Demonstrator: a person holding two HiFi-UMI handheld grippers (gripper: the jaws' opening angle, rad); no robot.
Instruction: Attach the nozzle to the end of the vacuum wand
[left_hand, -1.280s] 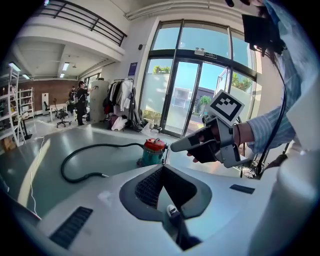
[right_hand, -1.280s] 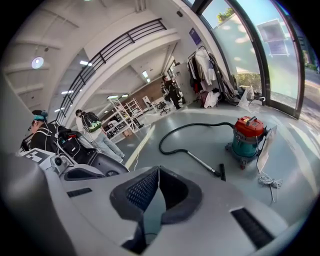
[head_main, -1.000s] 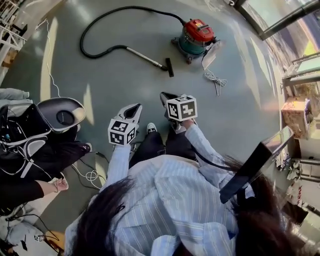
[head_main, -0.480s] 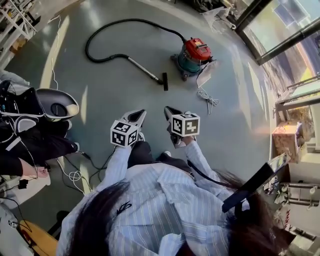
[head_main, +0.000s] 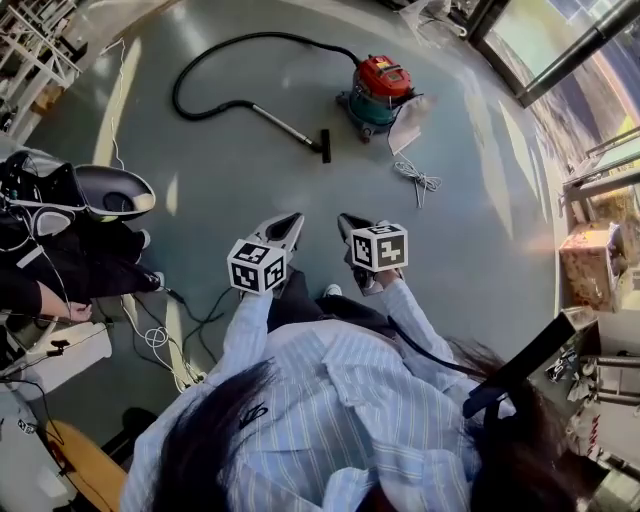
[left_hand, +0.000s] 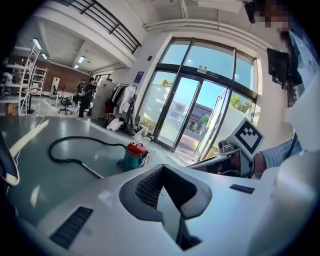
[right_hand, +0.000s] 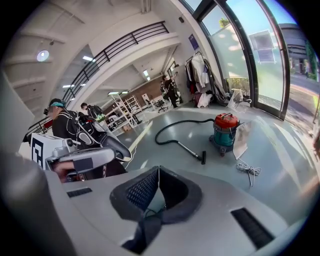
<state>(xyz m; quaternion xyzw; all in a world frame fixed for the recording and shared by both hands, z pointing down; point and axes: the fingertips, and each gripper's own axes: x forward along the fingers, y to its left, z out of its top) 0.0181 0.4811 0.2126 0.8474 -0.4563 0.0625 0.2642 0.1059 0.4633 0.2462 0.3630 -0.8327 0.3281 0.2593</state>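
Observation:
A red and teal vacuum cleaner (head_main: 383, 86) stands on the grey floor well ahead of me. Its black hose (head_main: 205, 75) loops left and runs into a metal wand (head_main: 285, 127) lying on the floor. A black nozzle (head_main: 325, 146) lies at the wand's end; whether it is joined I cannot tell. My left gripper (head_main: 290, 220) and right gripper (head_main: 347, 222) hang side by side in front of my body, far short of the wand, both shut and empty. The right gripper view shows the wand (right_hand: 189, 148) and nozzle (right_hand: 203, 157) beyond its closed jaws.
A person in black (head_main: 75, 270) with a grey dome-shaped device (head_main: 112, 192) is at the left. Thin cables (head_main: 165, 335) trail on the floor by them. A white power cord (head_main: 415, 178) lies right of the vacuum. Glass doors and a cardboard box (head_main: 590, 265) line the right side.
Both grippers have travelled together across the floor with the person carrying them, still shut. The view has swung; the person in black now sits lower at the left.

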